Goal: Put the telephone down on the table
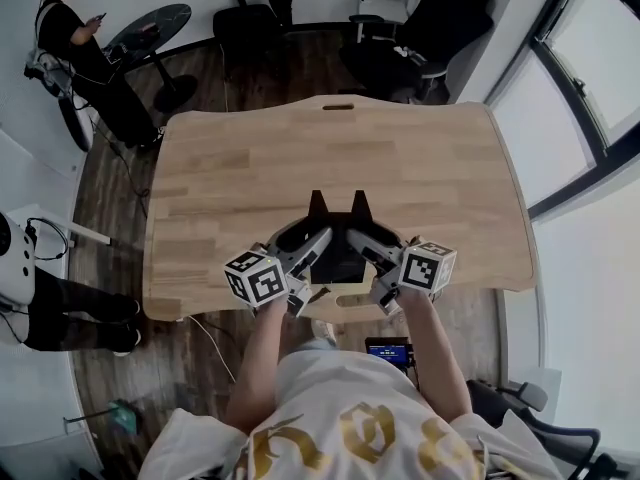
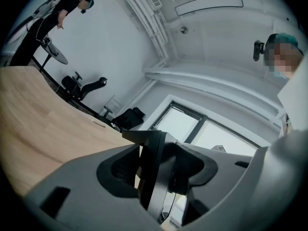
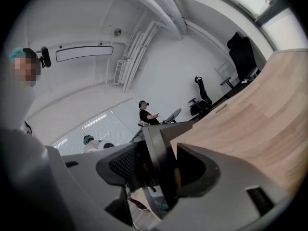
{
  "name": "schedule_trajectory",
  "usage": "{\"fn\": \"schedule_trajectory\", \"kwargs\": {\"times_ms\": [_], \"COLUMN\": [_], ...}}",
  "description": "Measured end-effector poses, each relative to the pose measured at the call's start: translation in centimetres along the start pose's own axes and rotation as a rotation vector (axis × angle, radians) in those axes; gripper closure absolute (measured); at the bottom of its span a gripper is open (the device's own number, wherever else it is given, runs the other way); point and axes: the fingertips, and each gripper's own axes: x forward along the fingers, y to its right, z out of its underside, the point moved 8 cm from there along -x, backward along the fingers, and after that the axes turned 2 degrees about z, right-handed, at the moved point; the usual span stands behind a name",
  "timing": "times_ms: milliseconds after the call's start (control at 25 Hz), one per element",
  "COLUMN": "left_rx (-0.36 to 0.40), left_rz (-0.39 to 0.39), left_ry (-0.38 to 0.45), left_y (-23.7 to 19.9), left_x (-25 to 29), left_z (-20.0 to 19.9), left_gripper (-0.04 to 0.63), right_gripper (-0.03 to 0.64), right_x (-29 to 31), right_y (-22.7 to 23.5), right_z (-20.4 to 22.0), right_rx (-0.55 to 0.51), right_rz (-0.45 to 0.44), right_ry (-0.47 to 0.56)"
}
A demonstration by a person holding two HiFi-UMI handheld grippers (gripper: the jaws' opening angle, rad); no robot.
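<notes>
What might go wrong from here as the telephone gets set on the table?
The telephone is held close to the table's near edge; released here, it may tip off toward the person. The left tongs and right tongs each pinch only a thin side, so uneven lowering may let it twist or slip.

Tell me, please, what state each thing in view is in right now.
Black angular plastic telephone: gripped on both sides, over the near edge of the light wooden table; whether it touches the wood is unclear.
Left tool: shut on the telephone.
Right tool: shut on the telephone.
</notes>
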Motion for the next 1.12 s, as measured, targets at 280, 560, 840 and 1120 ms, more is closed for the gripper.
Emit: {"fn": "schedule_trajectory", "kwargs": {"times_ms": [280,560,840,1120], "left_rx": [0.016,0.034,0.037,0.02], "left_rz": [0.029,0.044,0.044,0.019], "left_ry": [-0.031,-0.053,-0.044,-0.046], "left_y": [-3.9,-4.6,-5.5,-6.0], "left_x": [2.2,3.0,3.3,3.2], "left_z": [-3.5,-5.0,-5.3,-5.1], "left_gripper": [0.383,0.383,0.383,0.383], "right_gripper": [0.387,0.387,0.387,0.387], "right_x": [3.9,4.8,5.5,6.1], "right_y": [1.8,2.1,2.5,3.2], "right_z": [-2.4,-3.3,-3.5,-3.5], "right_rx": [0.006,0.014,0.018,0.015], "right_rz": [0.018,0.021,0.025,0.018], "right_ry": [0.032,0.064,0.076,0.041]}}
